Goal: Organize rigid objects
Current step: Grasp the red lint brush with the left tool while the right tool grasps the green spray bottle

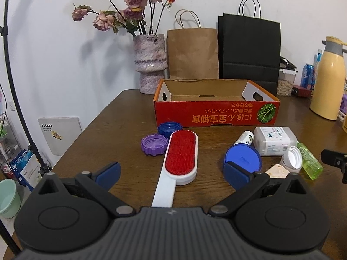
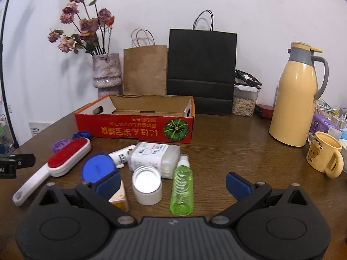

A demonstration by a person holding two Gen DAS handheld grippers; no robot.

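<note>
Both hand-held grippers spread wide, holding nothing: left (image 1: 173,175) over lint brush (image 1: 181,157), right (image 2: 173,183) over green spray bottle (image 2: 181,187). Items lay on worktop (image 2: 238,147) in front of empty red box (image 2: 134,127).

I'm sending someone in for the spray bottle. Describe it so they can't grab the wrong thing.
Start at the red cardboard box on the wooden table. In front of it lies a cluster of small containers; the spray bottle lies on its side at the cluster's right edge. It is the only translucent green item, beside a white jar.
</note>
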